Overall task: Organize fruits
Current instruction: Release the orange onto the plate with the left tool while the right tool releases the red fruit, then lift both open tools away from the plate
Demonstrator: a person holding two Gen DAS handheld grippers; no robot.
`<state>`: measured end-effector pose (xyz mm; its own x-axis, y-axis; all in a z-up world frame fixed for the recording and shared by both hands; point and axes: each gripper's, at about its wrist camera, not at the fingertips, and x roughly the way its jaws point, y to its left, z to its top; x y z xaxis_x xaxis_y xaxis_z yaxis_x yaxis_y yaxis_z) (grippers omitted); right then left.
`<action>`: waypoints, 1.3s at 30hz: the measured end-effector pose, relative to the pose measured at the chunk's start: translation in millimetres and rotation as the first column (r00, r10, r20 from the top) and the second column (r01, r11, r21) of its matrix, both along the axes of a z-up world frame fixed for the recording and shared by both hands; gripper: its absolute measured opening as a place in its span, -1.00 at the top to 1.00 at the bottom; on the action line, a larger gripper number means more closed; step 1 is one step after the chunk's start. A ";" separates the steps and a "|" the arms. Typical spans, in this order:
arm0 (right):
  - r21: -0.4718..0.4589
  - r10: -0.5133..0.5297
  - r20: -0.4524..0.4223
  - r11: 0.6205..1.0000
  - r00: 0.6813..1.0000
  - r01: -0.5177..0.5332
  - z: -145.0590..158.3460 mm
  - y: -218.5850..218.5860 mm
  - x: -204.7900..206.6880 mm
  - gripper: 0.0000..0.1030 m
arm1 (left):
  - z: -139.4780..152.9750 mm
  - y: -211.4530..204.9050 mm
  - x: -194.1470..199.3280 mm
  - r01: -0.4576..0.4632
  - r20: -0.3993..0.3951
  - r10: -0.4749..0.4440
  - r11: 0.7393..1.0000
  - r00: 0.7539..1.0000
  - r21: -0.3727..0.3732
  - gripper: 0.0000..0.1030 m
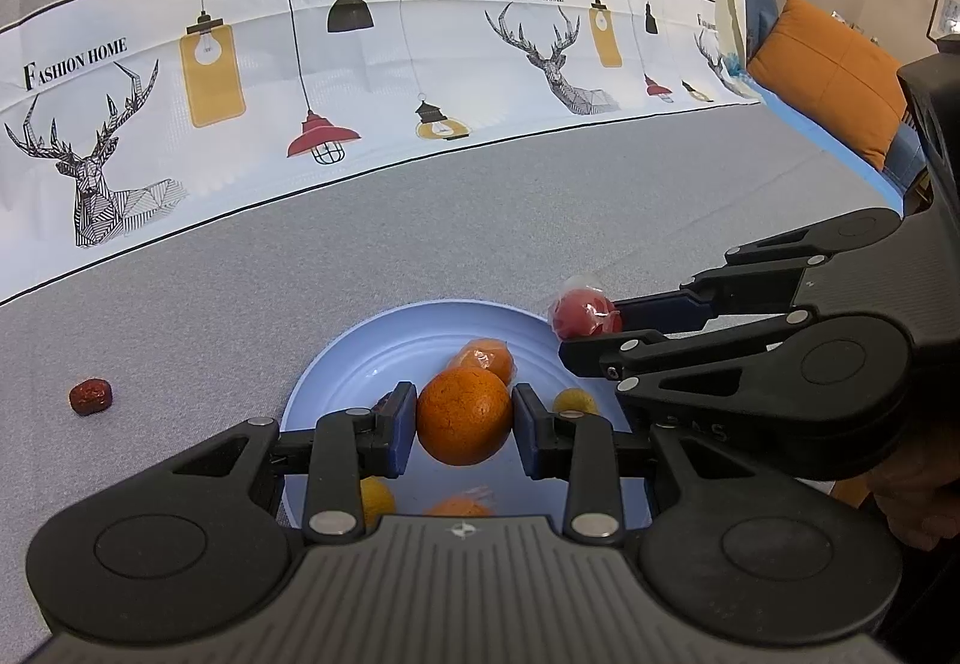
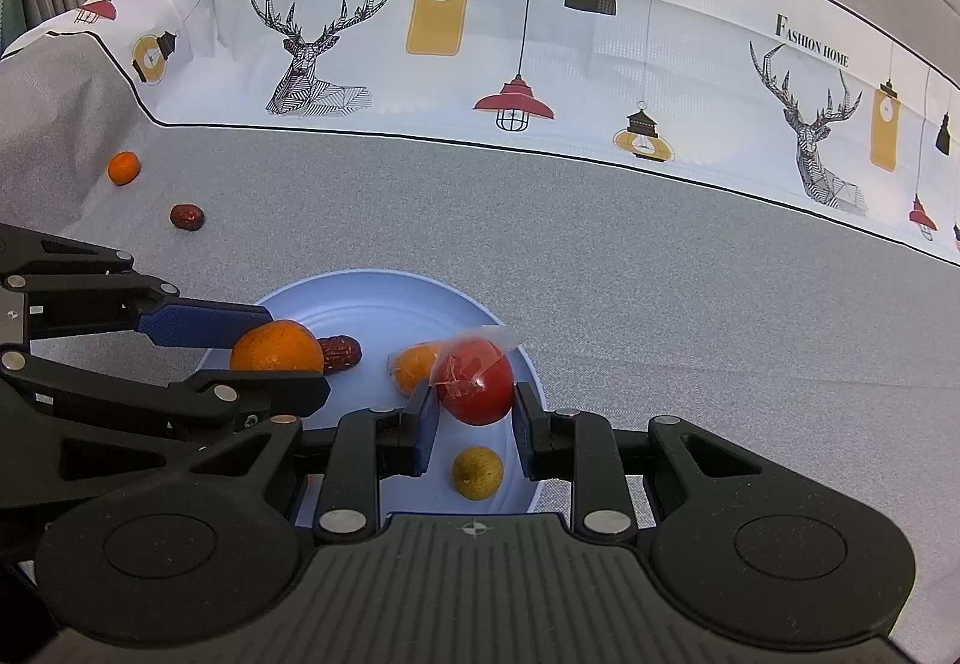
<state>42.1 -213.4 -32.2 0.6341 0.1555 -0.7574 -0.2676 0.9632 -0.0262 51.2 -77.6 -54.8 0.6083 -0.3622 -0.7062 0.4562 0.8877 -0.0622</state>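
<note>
We hold the orange [image 1: 463, 417] in our left gripper [image 1: 463, 427] and the wrapped red fruit [image 2: 477, 389] in our right gripper [image 2: 474, 424] – both above the blue plate [image 2: 360, 292]. Round fruit could roll off when dropped.

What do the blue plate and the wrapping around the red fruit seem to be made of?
The plate looks like plastic or melamine, smooth and slightly glossy: even pale blue colour, faint moulded rings, soft reflections; glazed ceramic is also possible. The wrapping on the red fruit looks like thin clear plastic film: it is transparent, crinkled, and catches bright glints.
</note>
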 end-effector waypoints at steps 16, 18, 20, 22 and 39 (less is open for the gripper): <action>-0.021 -0.033 0.015 0.999 0.999 0.033 2.1 -4.0 0.6 0.14 | 1.3 3.5 1.3 -0.026 -0.016 0.026 1.000 1.000 -0.016 0.14; -0.024 -0.031 0.017 0.999 0.999 0.031 2.5 -3.4 0.4 0.14 | 2.1 4.6 2.4 -0.029 -0.014 0.028 0.999 1.000 -0.017 0.14; -0.024 -0.032 0.018 0.999 0.999 0.033 3.0 -2.5 0.8 0.14 | 3.0 5.2 1.9 -0.032 -0.011 0.032 0.999 0.999 -0.018 0.14; -0.023 -0.034 0.020 0.999 0.999 0.034 3.4 -2.3 1.0 0.14 | 3.5 5.7 1.9 -0.036 -0.010 0.036 0.999 0.999 -0.020 0.14; -0.012 -0.080 0.060 0.997 0.995 0.081 11.7 -1.0 3.3 0.14 | 24.8 55.1 23.7 -0.238 -0.006 0.238 0.969 0.971 -0.066 0.75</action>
